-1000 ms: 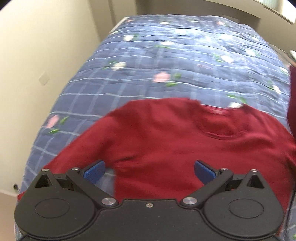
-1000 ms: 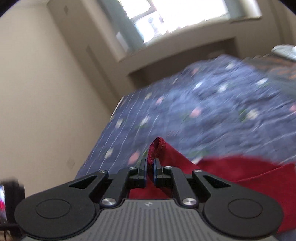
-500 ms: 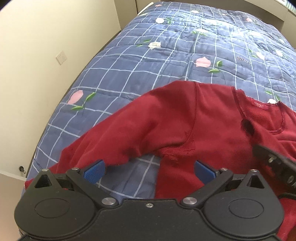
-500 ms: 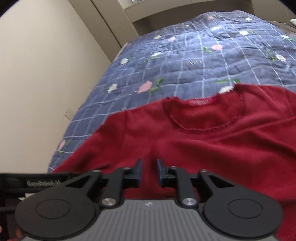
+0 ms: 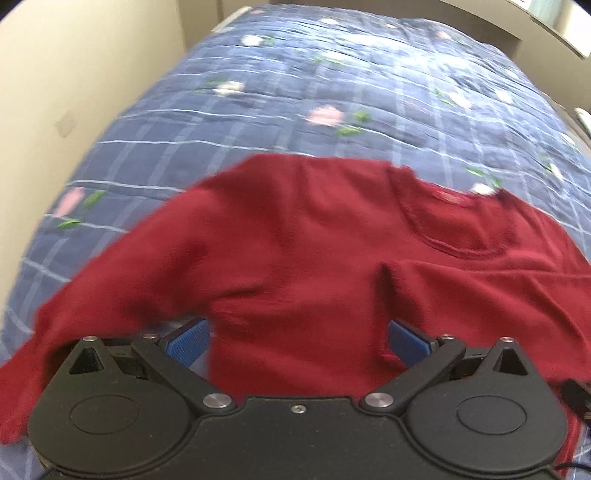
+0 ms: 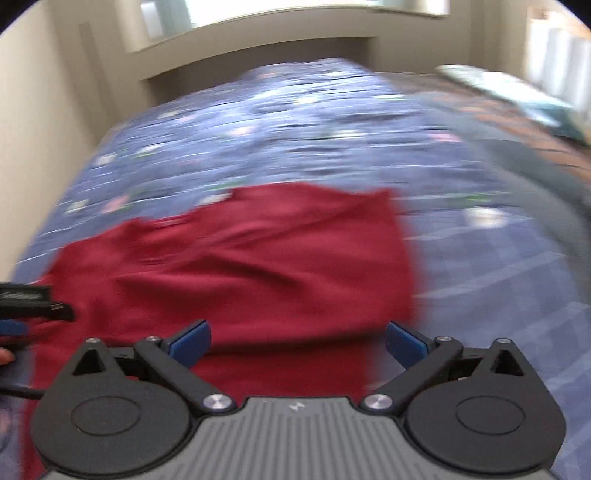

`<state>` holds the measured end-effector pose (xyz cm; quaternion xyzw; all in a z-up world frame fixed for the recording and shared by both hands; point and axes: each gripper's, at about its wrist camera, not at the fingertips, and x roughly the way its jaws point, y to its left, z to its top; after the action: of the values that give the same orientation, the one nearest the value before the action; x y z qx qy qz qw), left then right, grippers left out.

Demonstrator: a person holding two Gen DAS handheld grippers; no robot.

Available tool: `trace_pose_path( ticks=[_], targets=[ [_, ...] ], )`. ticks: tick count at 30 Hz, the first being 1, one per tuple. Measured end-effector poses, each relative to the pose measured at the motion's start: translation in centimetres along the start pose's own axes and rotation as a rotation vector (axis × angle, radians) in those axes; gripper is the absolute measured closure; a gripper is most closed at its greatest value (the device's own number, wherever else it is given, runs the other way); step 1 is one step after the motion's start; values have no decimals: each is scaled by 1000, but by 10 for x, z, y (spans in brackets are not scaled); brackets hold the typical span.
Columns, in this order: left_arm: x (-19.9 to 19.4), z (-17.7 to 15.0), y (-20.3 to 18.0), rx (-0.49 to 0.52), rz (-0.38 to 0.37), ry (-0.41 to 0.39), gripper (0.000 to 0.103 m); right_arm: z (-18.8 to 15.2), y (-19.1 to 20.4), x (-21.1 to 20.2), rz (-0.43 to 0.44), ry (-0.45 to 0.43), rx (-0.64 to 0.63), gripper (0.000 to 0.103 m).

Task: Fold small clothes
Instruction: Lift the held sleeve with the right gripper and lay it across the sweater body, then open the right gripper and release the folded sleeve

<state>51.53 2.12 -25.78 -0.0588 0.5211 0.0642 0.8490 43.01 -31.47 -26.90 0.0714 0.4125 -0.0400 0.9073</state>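
— Where is the garment?

— The red sweater [image 5: 314,258] lies spread on the bed across the lower half of the left wrist view, neckline toward the right, one sleeve trailing to the lower left. In the right wrist view it fills the lower left and centre, its straight edge at centre right.

— And the jaws?

— The left gripper [image 5: 297,338] stands wide apart over the sweater body, gripping nothing. The right gripper [image 6: 297,339] has just been opening and now gapes fully; the cloth lies beneath it, released.

— What is underneath and around?

— A blue checked quilt [image 5: 332,81] with pink and white flowers covers the bed. A cream wall [image 5: 74,74] runs along the left, and a bright window [image 6: 295,11] sits at the top of the right wrist view, which is blurred.
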Motion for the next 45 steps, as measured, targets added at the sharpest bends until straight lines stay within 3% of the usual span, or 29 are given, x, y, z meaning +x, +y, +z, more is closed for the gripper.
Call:
trace_pose_path(
  ticks=[3, 8, 11, 18, 21, 26, 29, 31, 32, 34, 37, 40, 42, 44, 45],
  targets=[
    [15, -2, -22, 39, -4, 13, 1, -8, -36, -1, -159, 11, 31, 0],
    [39, -5, -47, 79, 61, 52, 1, -21, -60, 13, -311, 15, -49, 1],
    [52, -7, -47, 72, 80, 80, 0, -23, -59, 23, -294, -2, -121, 3],
    [56, -13, -39, 37, 44, 58, 0, -18, -36, 41, -245, -62, -222, 18],
    [55, -15, -42, 41, 58, 44, 0, -15, -31, 43, -235, -89, -245, 31],
    [53, -16, -45, 23, 79, 34, 0, -9, -26, 42, -188, -98, -264, 79],
    [52, -17, -45, 19, 83, 31, 0, -8, -25, 37, -172, -90, -260, 93],
    [52, -17, -45, 20, 82, 31, 0, -5, -28, 35, -184, -57, -218, 95],
    [52, -17, -45, 20, 82, 30, 0, -4, -31, 36, -192, -44, -194, 103],
    [52, -17, -45, 19, 79, 27, 0, -4, -43, 39, -227, -7, -100, 103],
    [52, -18, -45, 19, 78, 19, 0, -5, -66, 44, -173, 27, 37, 103],
    [51, -19, -45, 21, 80, 10, 0, -6, -64, 41, -153, 19, -18, 102],
    [51, -20, -45, 21, 80, 5, 0, -9, -58, 38, -155, 17, -63, 93],
    [50, -20, -45, 21, 79, 2, 0, -12, -50, 38, -165, 18, -121, 71],
    [50, -20, -45, 21, 78, 1, 0, -15, -46, 38, -171, 7, -157, 69]
  ],
)
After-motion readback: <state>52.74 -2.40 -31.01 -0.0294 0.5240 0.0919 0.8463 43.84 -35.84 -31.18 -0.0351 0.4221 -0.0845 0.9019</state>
